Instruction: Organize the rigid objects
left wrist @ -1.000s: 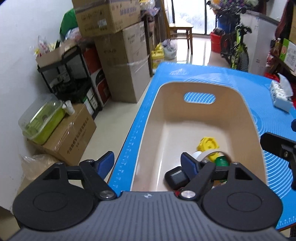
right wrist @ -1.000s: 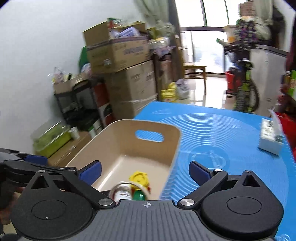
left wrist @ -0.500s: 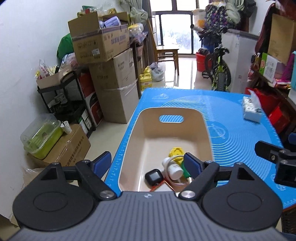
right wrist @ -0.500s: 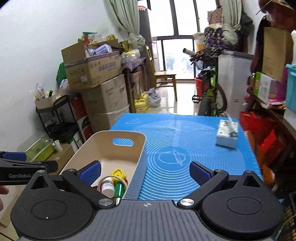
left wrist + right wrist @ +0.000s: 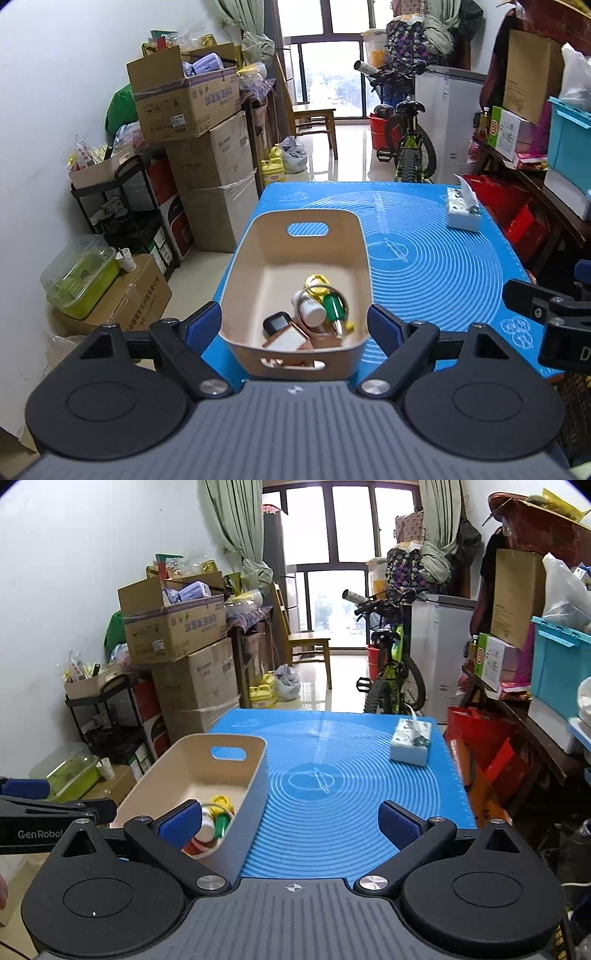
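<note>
A beige bin [image 5: 240, 269] with handle cut-outs stands on the left of the blue mat [image 5: 436, 266]. Inside it lie a yellow piece [image 5: 316, 281], a white bottle [image 5: 308, 309], a green-handled tool [image 5: 334, 308], a black case [image 5: 277, 322] and flat cards. The bin also shows in the right wrist view [image 5: 177, 771]. My left gripper [image 5: 294, 325] is open and empty, pulled back above the bin's near end. My right gripper [image 5: 290, 821] is open and empty, above the mat's near edge, right of the bin.
A tissue box [image 5: 410, 740] sits at the mat's far right. Stacked cardboard boxes [image 5: 192, 672] and a black shelf [image 5: 99, 716] line the left wall. A bicycle [image 5: 393, 664] stands beyond the table. Cluttered shelves [image 5: 535, 686] run along the right.
Both grippers have drawn back and up from the bin, so the whole bin and mat show. Both stay open and empty.
</note>
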`<action>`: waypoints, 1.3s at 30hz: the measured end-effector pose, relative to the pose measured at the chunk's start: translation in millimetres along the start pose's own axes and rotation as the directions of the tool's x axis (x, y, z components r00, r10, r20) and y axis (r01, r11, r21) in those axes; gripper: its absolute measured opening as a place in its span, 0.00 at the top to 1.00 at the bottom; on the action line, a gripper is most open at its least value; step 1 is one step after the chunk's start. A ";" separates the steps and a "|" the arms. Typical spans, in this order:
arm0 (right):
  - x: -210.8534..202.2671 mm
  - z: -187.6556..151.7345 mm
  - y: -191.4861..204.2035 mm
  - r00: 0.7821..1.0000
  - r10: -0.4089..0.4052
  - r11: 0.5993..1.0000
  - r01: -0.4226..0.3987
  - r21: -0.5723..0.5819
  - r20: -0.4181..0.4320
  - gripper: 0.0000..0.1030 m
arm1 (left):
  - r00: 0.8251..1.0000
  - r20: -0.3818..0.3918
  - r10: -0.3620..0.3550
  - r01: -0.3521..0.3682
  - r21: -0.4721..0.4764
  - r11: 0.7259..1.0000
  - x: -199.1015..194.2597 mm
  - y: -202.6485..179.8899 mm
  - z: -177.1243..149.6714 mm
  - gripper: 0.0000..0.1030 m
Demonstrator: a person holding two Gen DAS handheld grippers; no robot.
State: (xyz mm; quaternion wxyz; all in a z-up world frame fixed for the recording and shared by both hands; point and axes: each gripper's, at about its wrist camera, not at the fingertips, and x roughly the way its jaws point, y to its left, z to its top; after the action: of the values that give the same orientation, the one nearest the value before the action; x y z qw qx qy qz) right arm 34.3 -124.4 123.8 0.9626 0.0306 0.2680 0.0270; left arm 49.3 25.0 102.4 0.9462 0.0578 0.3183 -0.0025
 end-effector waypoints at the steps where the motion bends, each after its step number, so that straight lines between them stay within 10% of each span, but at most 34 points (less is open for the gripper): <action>1: -5.0 -4.8 -1.7 1.000 -0.004 1.000 0.004 0.001 -0.001 0.02 | 1.000 0.000 -0.001 0.001 -0.001 1.000 -2.5 -1.1 -3.9 0.16; 39: -18.2 -118.6 -9.8 0.999 -0.034 0.999 0.033 -0.024 -0.021 0.02 | 0.999 -0.030 -0.028 0.029 0.034 0.999 12.6 -33.0 -104.7 0.16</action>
State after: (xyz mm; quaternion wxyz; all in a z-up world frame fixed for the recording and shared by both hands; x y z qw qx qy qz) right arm -42.3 -130.1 31.1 0.9602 0.0146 0.2785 0.0145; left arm -5.0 4.2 8.5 0.9402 0.0698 0.3328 -0.0206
